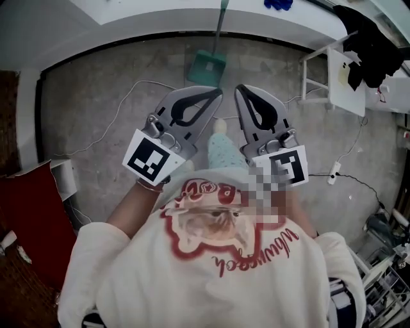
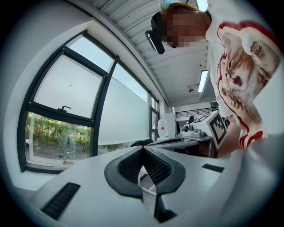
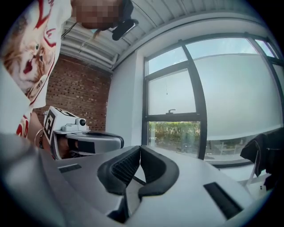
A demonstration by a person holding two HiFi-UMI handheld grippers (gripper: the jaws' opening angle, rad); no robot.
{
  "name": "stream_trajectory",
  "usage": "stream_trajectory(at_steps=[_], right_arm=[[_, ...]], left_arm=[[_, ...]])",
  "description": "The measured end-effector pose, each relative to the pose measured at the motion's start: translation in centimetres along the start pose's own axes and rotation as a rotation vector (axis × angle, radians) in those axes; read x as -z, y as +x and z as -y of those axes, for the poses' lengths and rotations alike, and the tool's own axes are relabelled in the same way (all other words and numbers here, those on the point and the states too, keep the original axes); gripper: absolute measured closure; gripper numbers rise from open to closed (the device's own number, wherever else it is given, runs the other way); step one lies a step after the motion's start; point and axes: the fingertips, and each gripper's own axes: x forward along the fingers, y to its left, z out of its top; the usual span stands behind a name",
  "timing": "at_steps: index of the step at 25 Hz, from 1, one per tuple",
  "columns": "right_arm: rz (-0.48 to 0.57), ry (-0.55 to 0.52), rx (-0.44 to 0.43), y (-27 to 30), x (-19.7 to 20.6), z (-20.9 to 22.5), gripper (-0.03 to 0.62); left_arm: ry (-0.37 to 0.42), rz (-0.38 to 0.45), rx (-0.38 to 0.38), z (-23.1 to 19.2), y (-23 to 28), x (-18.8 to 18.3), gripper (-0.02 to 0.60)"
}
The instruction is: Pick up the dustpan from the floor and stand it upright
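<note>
Left gripper view: the left gripper [image 2: 143, 148] has its jaws pressed together at the tips, with nothing between the ribbed pads; it points level at a large window [image 2: 66, 111].
Right gripper view: the right gripper [image 3: 140, 147] is likewise closed tip to tip and empty; a brick wall [image 3: 82, 99] stands to the left.
Head view: both grippers are side by side before the person's chest, tips pointing far, touching nothing.
Floor: a grey concrete floor [image 1: 96, 122] with white cables [image 1: 122, 109] trailing over it and a power strip [image 1: 333, 173] at right.
Room: a white far wall [image 1: 160, 19]; a white stand [image 1: 346, 80] at far right under a dark cloth [image 1: 371, 41]; a red object [image 1: 29, 211] near left.
Dustpan place: the green dustpan [image 1: 206, 67] is on the floor at the foot of the far wall, well apart from the gripper tips.
Dustpan axis: the pan is down and the thin handle [image 1: 221, 25] rises from it across the wall; the long axis stands up, but whether it leans cannot be told.
</note>
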Motion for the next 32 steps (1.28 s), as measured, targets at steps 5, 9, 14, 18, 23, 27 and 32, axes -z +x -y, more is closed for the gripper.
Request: stream_trajectory(at_steps=[5, 9, 14, 18, 23, 27, 32], right_arm=[[-0.012, 0.051, 0.074, -5.9, 0.7, -8.6, 0.569], [0.002, 0.059, 0.123, -10.0, 0.6, -12.5, 0.569], [-0.02, 0.057, 0.13, -15.2, 1.3, -14.2, 0.569], [-0.024, 0.097, 0.111, -18.3, 1.8, -14.7, 0.569], [-0.036, 0.045, 0.074, -23.7, 1.5, -14.8, 0.569], [-0.042, 0.008, 0.004, -27.5, 1.6, -15.8, 0.569], [-0.04, 0.047, -0.057, -30.3, 2.0, -17.4, 0.569]], left_arm=[[-0.01, -0.032, 0.009, 4.3, -10.7, 0.2, 0.562], [-0.027, -0.08, -0.001, 6.3, -16.2, 0.9, 0.563], [0.0, -0.033, -0.013, 9.5, -18.9, -0.8, 0.563], [0.006, -0.017, -0.044, 12.7, -19.1, -1.1, 0.562], [0.009, 0.003, -0.072, 18.2, -17.8, -1.1, 0.561], [0.022, 0.022, -0.104, 22.8, -17.0, -1.0, 0.562], [0.044, 0.042, -0.178, 24.9, -18.4, -1.8, 0.562]])
